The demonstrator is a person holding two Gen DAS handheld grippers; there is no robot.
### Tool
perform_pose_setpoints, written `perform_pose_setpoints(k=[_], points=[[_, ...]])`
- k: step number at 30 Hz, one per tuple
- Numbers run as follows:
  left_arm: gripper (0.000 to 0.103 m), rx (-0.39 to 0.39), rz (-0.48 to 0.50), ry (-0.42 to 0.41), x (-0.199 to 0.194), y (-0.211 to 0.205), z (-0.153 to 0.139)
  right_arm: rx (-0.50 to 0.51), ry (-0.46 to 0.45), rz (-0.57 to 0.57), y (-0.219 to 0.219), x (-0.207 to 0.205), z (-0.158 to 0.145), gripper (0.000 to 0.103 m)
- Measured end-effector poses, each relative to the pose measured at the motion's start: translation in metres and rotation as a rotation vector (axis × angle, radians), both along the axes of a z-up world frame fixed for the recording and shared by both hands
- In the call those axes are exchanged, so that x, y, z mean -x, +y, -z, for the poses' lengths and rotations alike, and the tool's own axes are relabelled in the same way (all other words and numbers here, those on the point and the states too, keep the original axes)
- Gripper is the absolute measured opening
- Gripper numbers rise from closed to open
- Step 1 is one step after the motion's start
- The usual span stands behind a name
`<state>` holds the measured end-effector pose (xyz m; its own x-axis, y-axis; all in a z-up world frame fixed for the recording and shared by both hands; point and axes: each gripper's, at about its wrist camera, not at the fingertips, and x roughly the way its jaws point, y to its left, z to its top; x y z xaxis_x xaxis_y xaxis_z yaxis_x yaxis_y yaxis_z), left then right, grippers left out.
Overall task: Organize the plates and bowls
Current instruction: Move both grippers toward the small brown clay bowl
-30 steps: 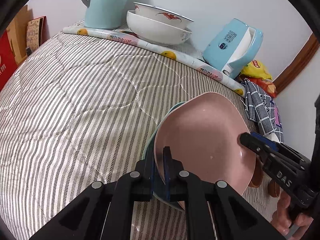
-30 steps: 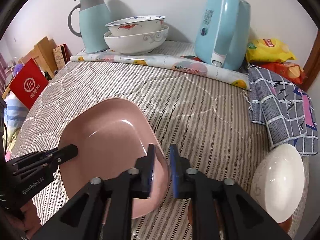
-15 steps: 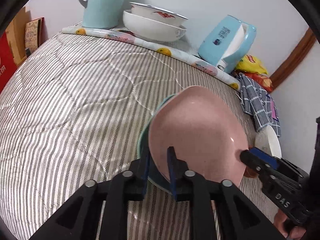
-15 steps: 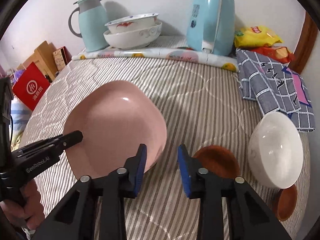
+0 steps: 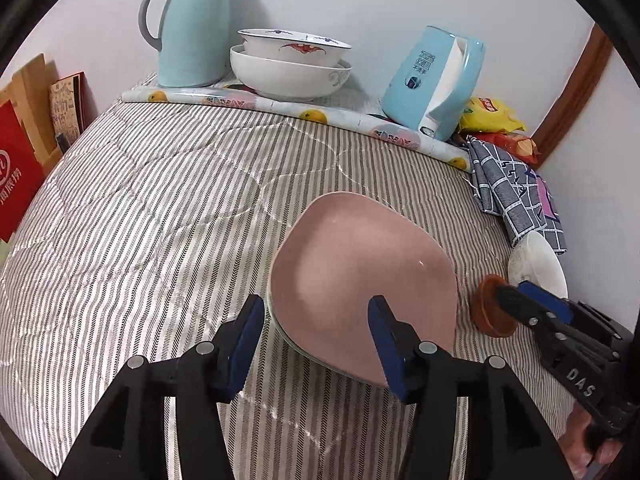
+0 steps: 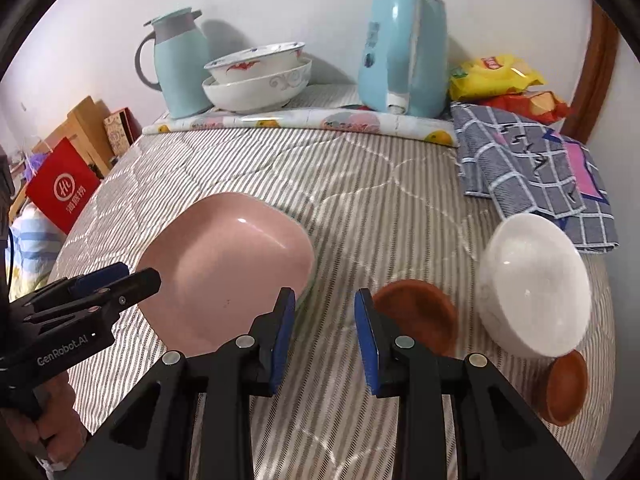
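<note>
A pink square plate (image 5: 360, 276) lies on top of a pale green plate whose rim (image 5: 276, 320) just shows, on the striped bed cover; it also shows in the right wrist view (image 6: 228, 268). My left gripper (image 5: 316, 336) is open and empty, its fingers either side of the plates' near edge. My right gripper (image 6: 324, 340) is open and empty, just right of the pink plate. A white bowl (image 6: 536, 284) and two small brown dishes (image 6: 416, 312) (image 6: 564, 388) lie to the right.
At the back, on a fruit-print mat (image 6: 304, 120), stand two stacked white bowls (image 6: 260, 76), a teal thermos jug (image 6: 180, 64) and a blue kettle (image 6: 404, 52). A checked cloth (image 6: 532, 164) and snack bags (image 6: 496, 76) lie at right. A red bag (image 6: 60, 192) is left of the bed.
Both grippers let go of the plates and opened. The pink and green plates now rest flat on the bed. Both grippers drew back a little.
</note>
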<state>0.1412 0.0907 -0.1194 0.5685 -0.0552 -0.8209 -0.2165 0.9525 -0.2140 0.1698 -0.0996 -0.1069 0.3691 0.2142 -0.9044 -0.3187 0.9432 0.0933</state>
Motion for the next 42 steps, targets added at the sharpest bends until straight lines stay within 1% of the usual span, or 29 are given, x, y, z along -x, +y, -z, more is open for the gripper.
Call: perform_pose_setpoints(k=[9,11,13,15,20,25,29,36,38,40,42], points=[[0.052,0.004,0.019,-0.033,0.006,-0.022,-0.012,0.004,-0.059,0.119,-0.062,0.013,-0.023,0.033],[0.052,0.003,0.030,-0.045,0.007,-0.030,-0.016,0.005,-0.071,0.150,-0.077,0.017,-0.028,0.036],[0.052,-0.002,0.039,-0.048,0.007,-0.040,-0.020,0.004,-0.085,0.182,-0.093,0.021,-0.032,0.043],[0.052,-0.002,0.051,-0.052,0.008,-0.048,-0.022,0.008,-0.097,0.214,-0.109,0.025,-0.035,0.046],[0.052,-0.008,0.086,-0.067,0.007,-0.072,-0.029,0.019,-0.115,0.260,-0.143,0.035,-0.040,0.049],[0.052,-0.015,0.117,-0.078,0.006,-0.095,-0.032,0.027,-0.113,0.304,-0.171,0.043,-0.038,0.052],[0.052,-0.042,0.134,-0.091,0.005,-0.110,-0.034,0.035,-0.117,0.351,-0.191,0.046,-0.034,0.052],[0.052,-0.052,0.144,-0.092,-0.003,-0.133,-0.031,0.053,-0.090,0.384,-0.218,0.049,-0.021,0.052],[0.052,-0.060,0.154,-0.081,-0.006,-0.141,-0.027,0.046,-0.070,0.386,-0.225,0.049,-0.015,0.052],[0.052,-0.084,0.157,-0.053,-0.011,-0.150,-0.021,0.042,-0.059,0.390,-0.231,0.049,-0.009,0.052],[0.052,-0.088,0.168,-0.036,-0.014,-0.156,-0.016,0.039,-0.048,0.386,-0.234,0.048,-0.003,0.052]])
